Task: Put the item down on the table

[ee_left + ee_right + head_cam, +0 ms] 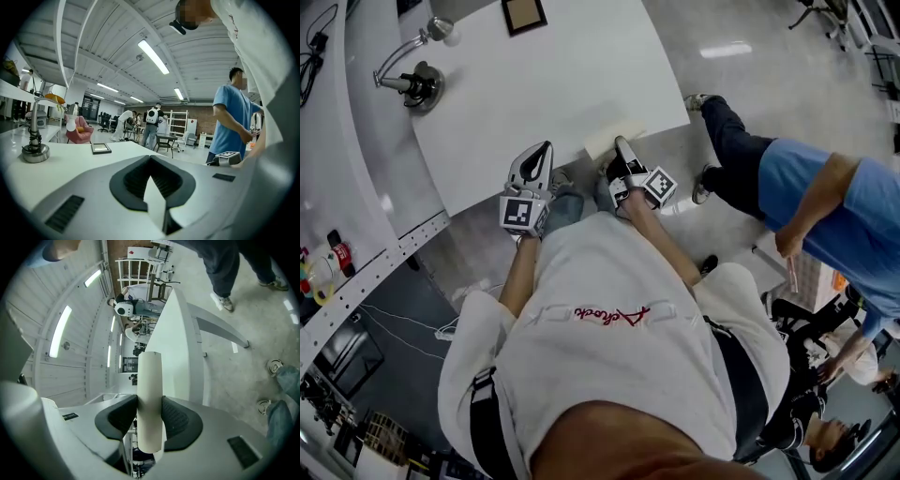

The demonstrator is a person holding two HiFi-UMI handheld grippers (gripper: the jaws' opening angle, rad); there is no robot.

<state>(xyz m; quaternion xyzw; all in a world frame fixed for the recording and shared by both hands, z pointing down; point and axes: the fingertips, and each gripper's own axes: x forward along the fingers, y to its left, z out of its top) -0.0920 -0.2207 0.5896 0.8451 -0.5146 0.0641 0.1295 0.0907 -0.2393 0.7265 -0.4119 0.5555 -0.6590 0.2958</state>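
White table edge right ahead, cream slab not yet let go.

The slab is caught between the fingers of my right gripper, pads pinching its two flat faces. Its far end reaches out past the fingertips over the table's near edge, and I can't tell whether it touches the top. So the carry looks done to me, and what's left is the set-down and the release. Beside it, my left gripper has its fingers pressed together on nothing I can make out. Far beyond the fingertips, a metal stand and a small frame sit well apart from the landing spot. A bystander in blue stands off to the right.
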